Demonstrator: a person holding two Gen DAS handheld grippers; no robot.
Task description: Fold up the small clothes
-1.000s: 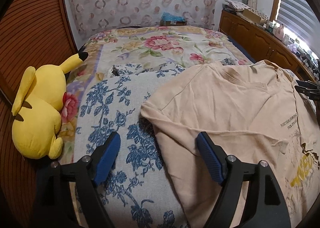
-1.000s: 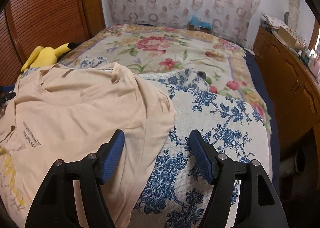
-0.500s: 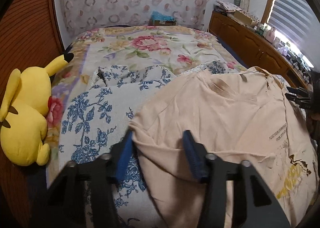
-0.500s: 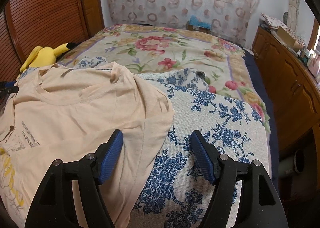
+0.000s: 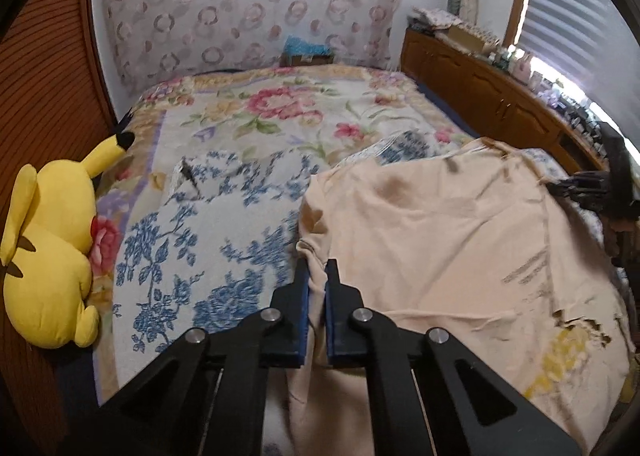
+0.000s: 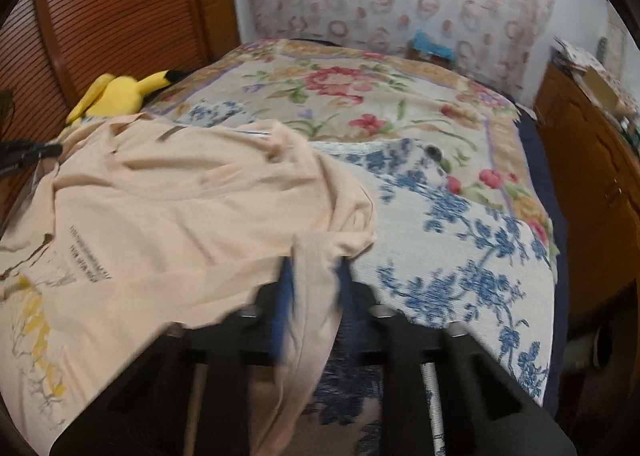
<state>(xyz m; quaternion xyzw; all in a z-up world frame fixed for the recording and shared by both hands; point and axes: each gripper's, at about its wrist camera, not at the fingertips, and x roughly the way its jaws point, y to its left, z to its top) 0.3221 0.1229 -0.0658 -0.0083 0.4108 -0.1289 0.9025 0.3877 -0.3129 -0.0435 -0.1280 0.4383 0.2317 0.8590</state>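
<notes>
The fold has barely begun; the beige T-shirt [image 5: 432, 248] lies open across the lower right of the left view, on the bed [image 5: 288, 124]; the left claw [image 5: 316, 276] has just closed on one sleeve edge, the right claw [image 6: 314, 276] on the other; every fold remains; no containers hold anything I can make out.

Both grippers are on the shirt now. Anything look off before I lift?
The T-shirt lies rumpled, its far edge bunched. The left gripper and right gripper have just closed on fabric at opposite edges. A dark smudge marks the shirt. Nothing spilled.
</notes>
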